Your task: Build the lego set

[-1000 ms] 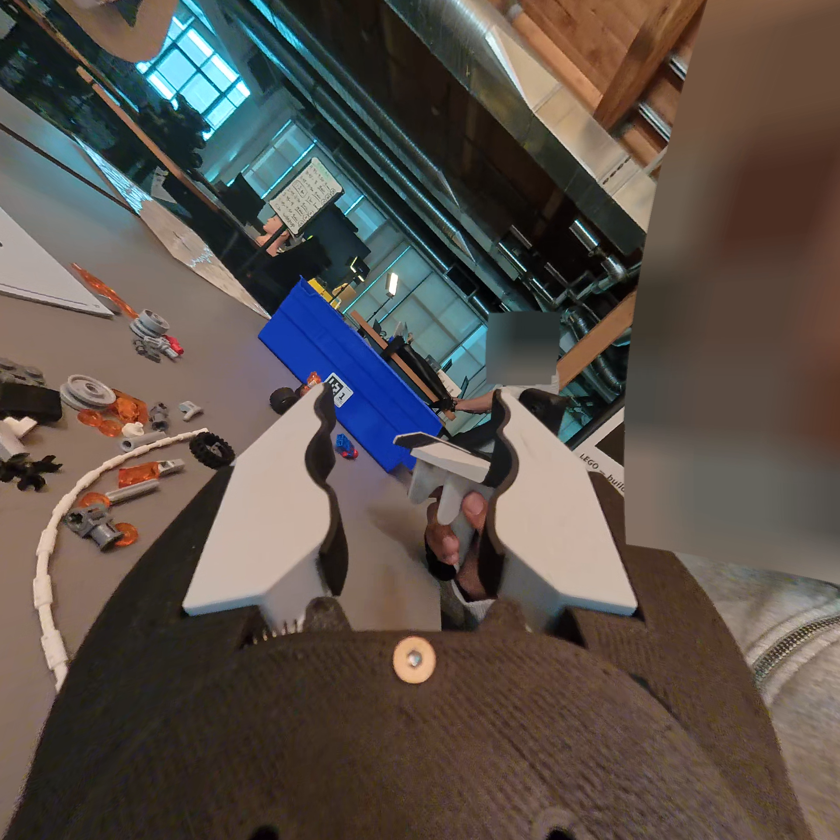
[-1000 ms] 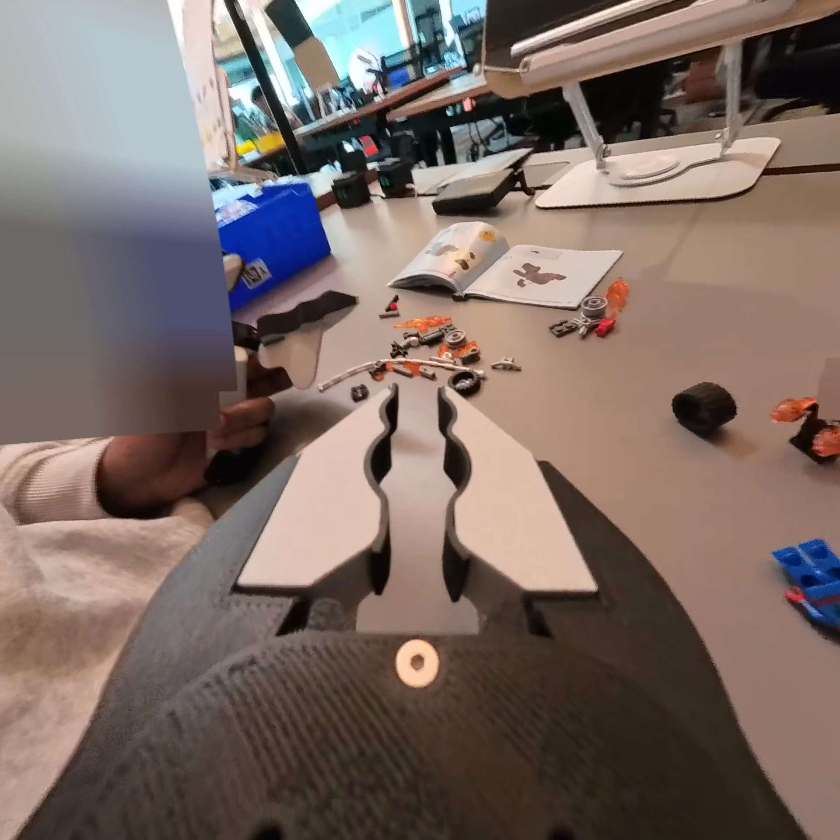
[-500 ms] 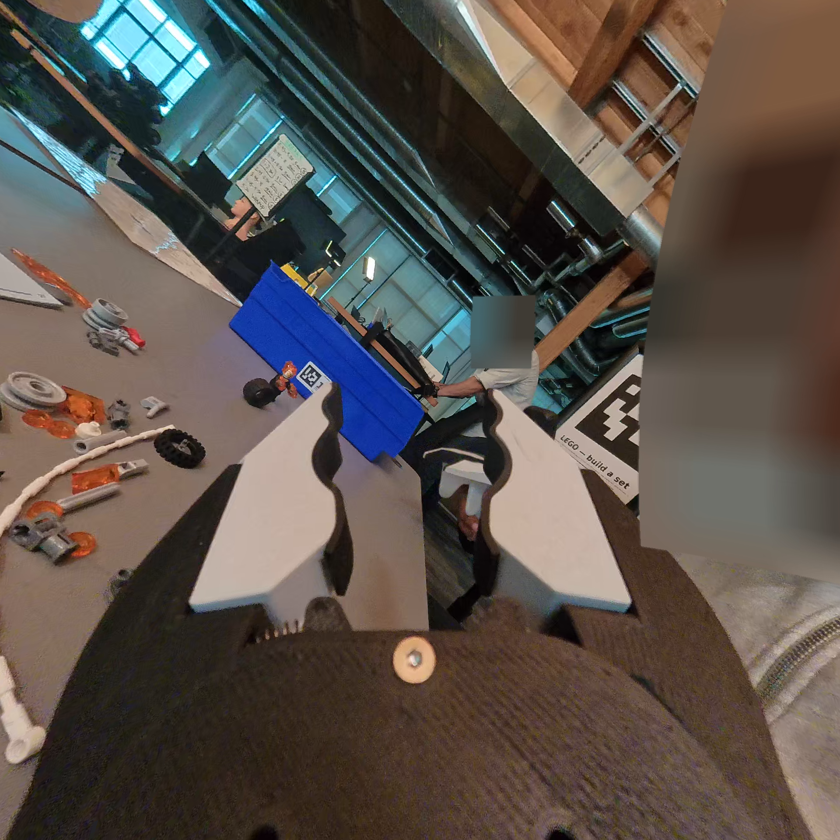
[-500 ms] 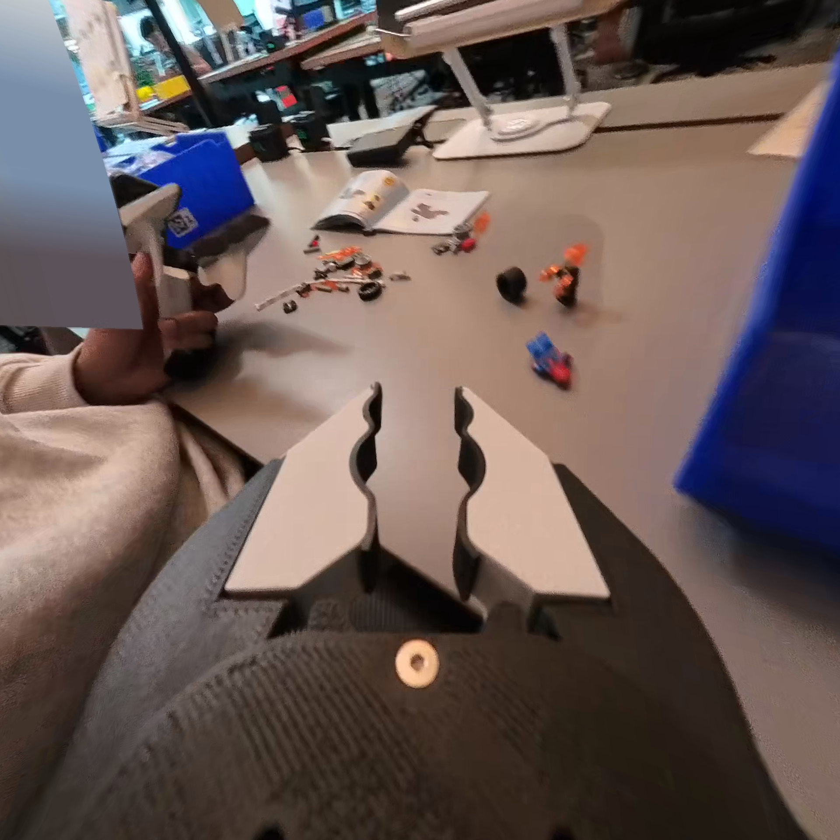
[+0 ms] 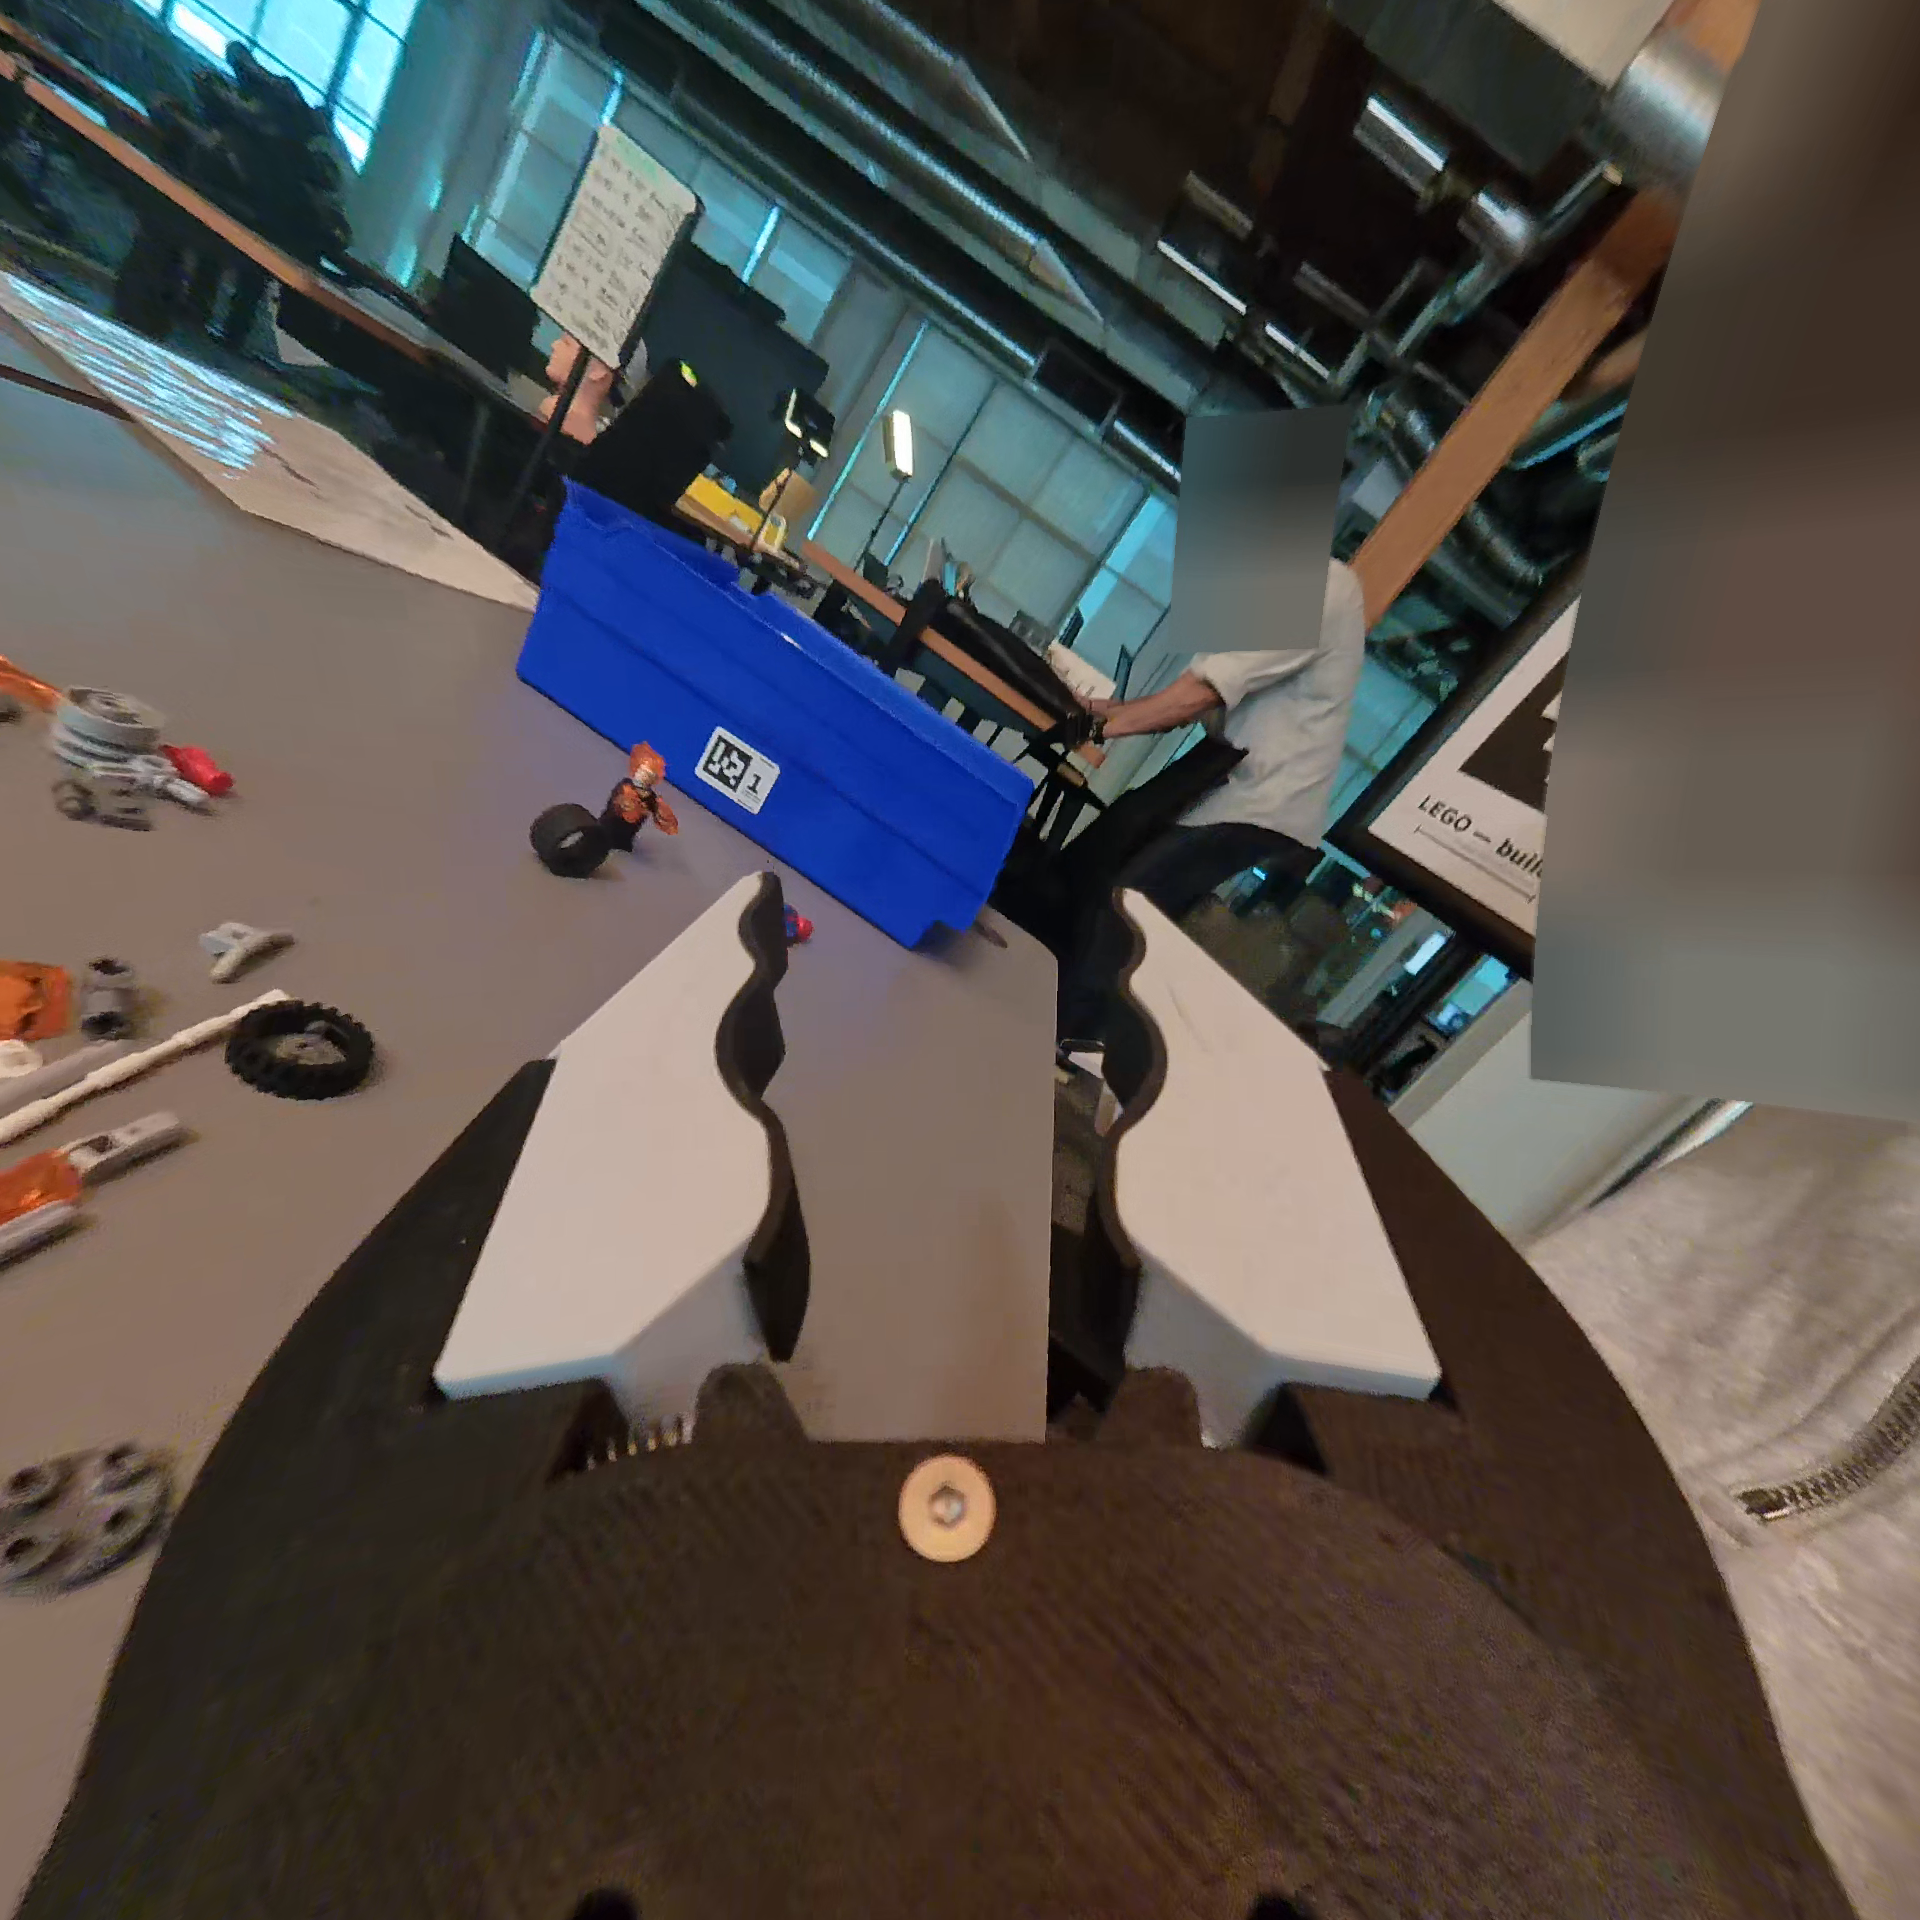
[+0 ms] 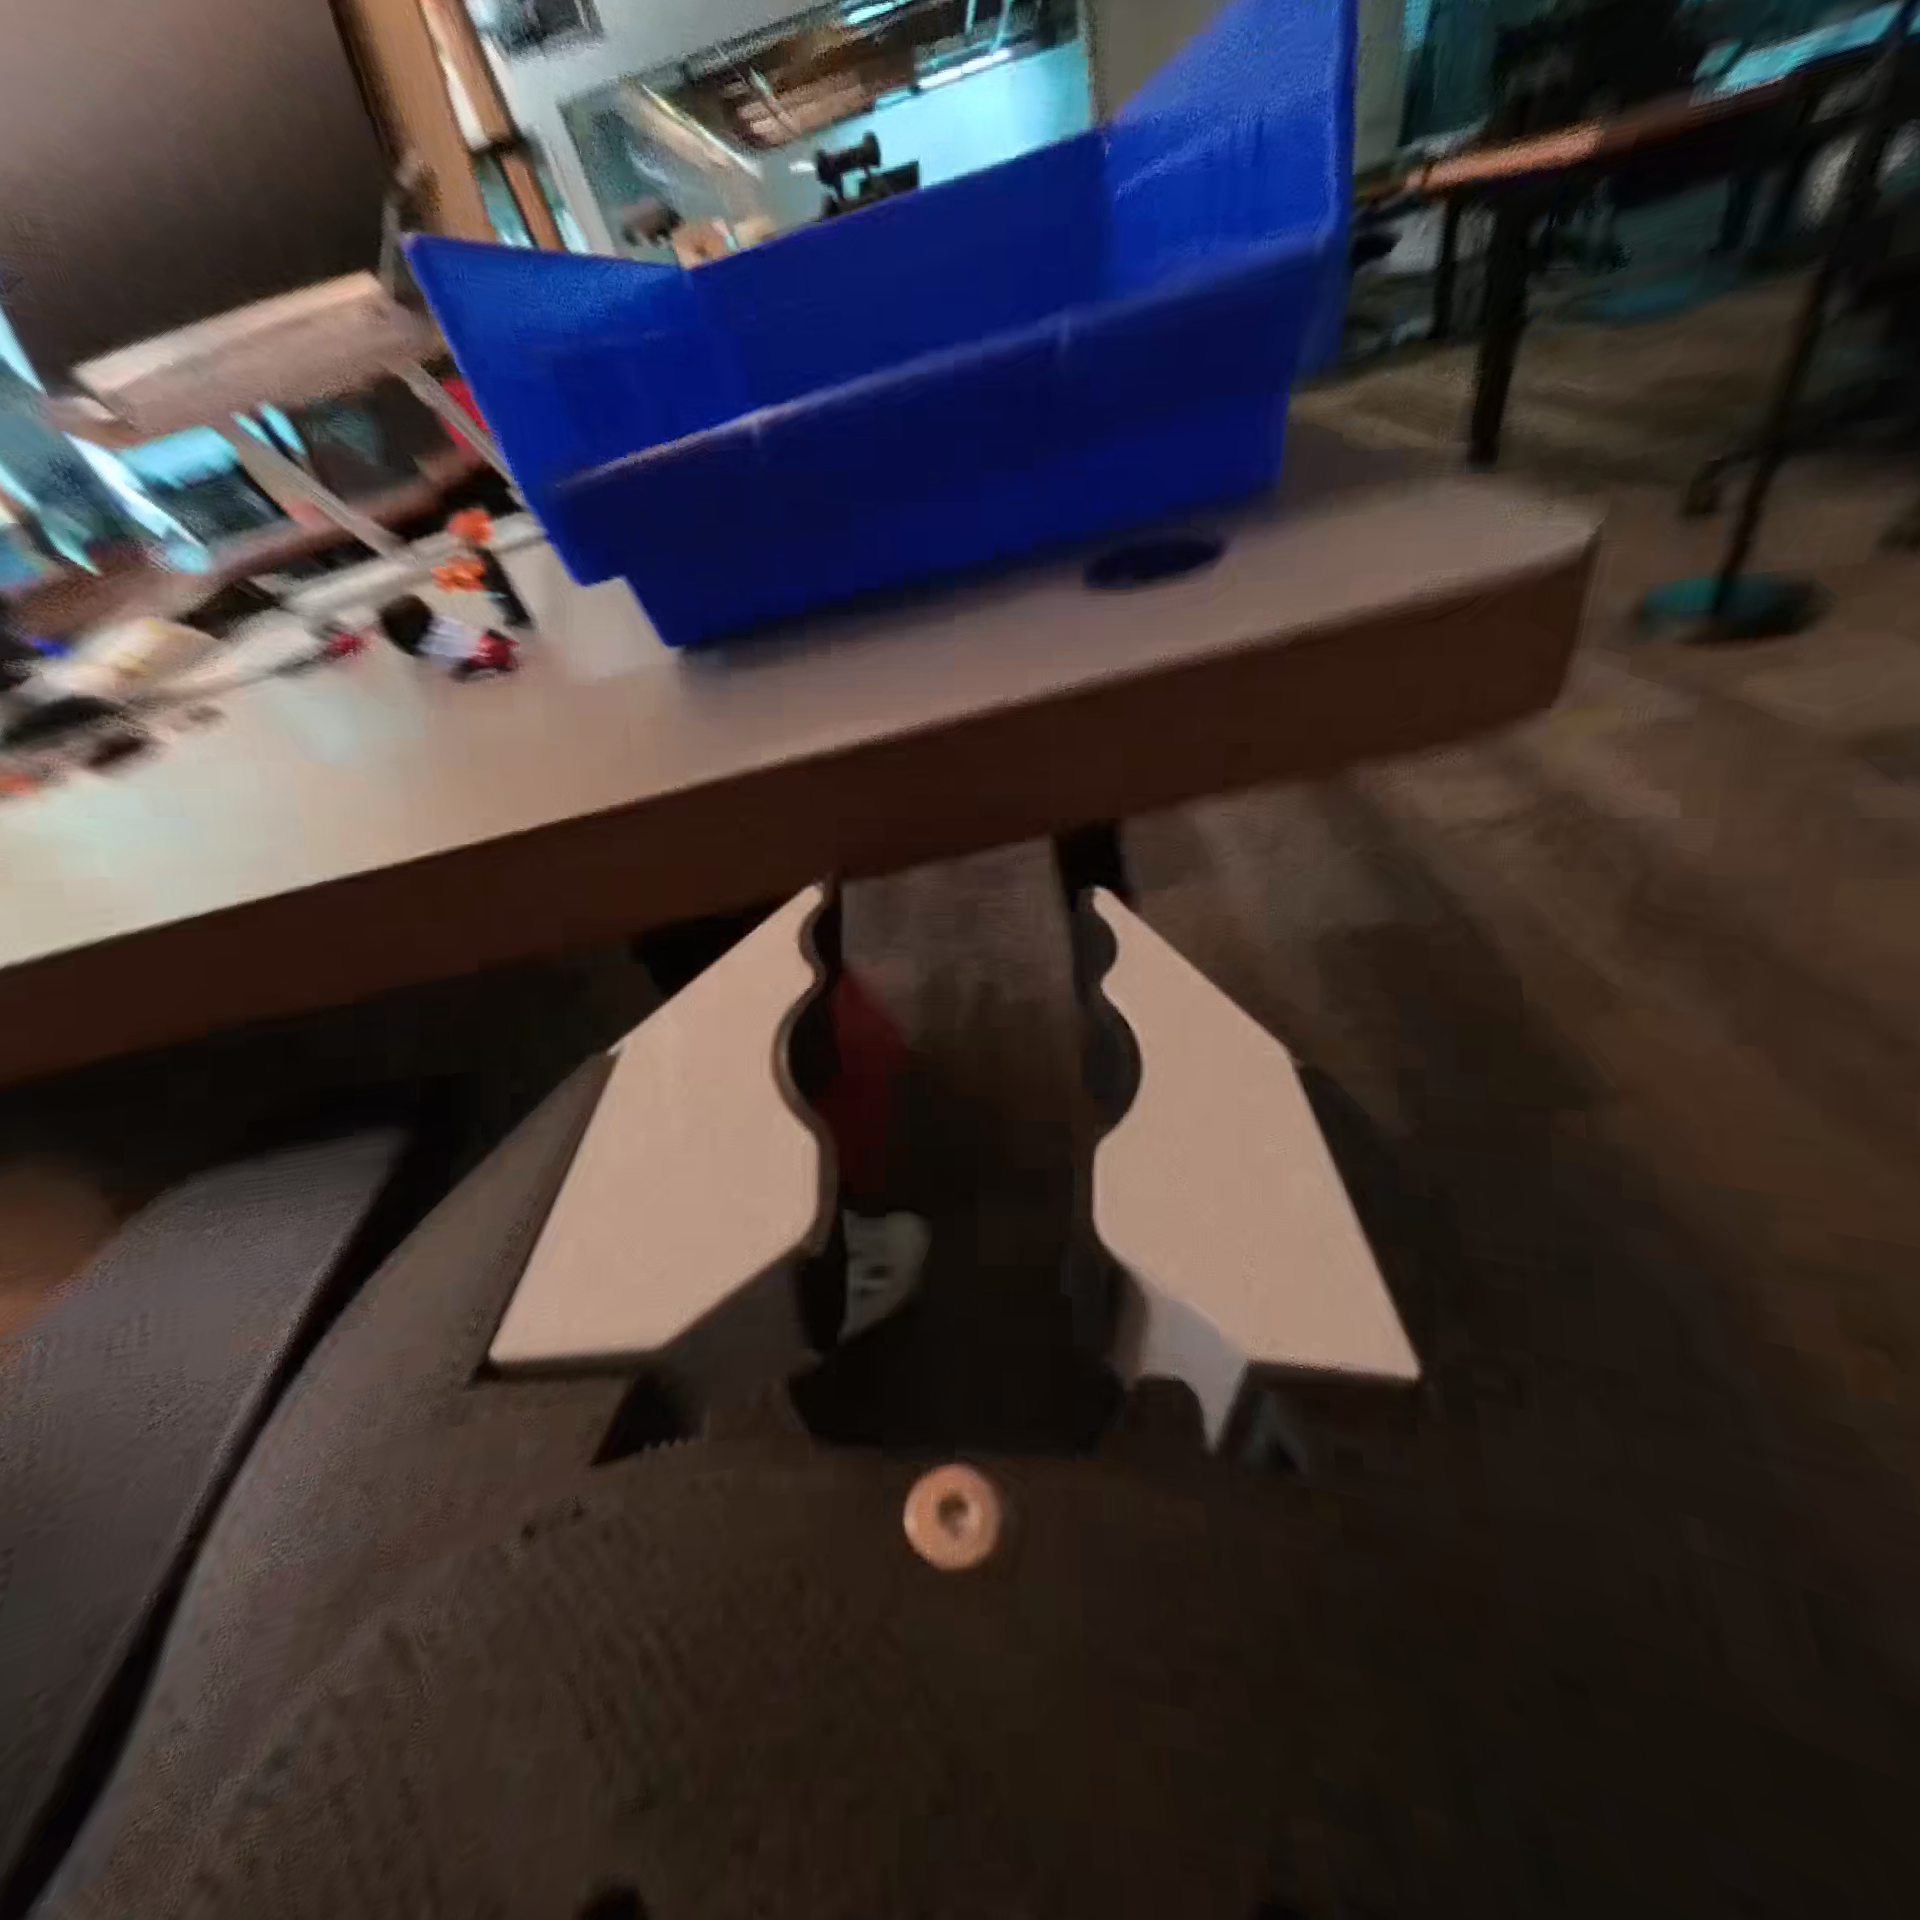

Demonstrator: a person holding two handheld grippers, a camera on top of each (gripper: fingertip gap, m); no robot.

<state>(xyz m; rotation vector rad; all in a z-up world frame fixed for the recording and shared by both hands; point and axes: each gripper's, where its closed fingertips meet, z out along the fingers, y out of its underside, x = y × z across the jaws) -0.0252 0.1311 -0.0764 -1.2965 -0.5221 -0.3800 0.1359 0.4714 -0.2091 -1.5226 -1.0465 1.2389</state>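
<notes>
Loose Lego parts lie on the grey table [image 5: 395,727] in the left wrist view: a black toothed wheel [image 5: 301,1049], a black tyre [image 5: 566,840] beside an orange minifigure [image 5: 639,795], grey wheel hubs [image 5: 104,727], a white segmented hose [image 5: 135,1060] and a grey round plate [image 5: 78,1512]. My left gripper [image 5: 945,904] is open and empty, above the table's near corner. My right gripper [image 6: 951,904] is open and sits below the table edge [image 6: 727,790]. The right wrist view is blurred. A red and white shape shows between its jaws, too blurred to identify.
A blue bin [image 5: 758,748] stands near the table corner and also shows in the right wrist view [image 6: 935,436]. A person sits at a far desk [image 5: 1268,727]. A framed sign [image 5: 1475,810] stands at the right. A grey zipped sleeve [image 5: 1714,1351] is close by. My right fingertips sit around 40 centimeters from my left ones. From my left tips it is roughly 12 centimeters to the grey round plate [image 5: 78,1512]; from my right, 45 centimeters. The orange minifigure [image 5: 639,795] is about 20 centimeters from my left fingertips and 30 centimeters from my right.
My right gripper has swung to the right and dropped from above the table to below its edge. My left gripper has turned right; the right gripper and hand have left its view.
</notes>
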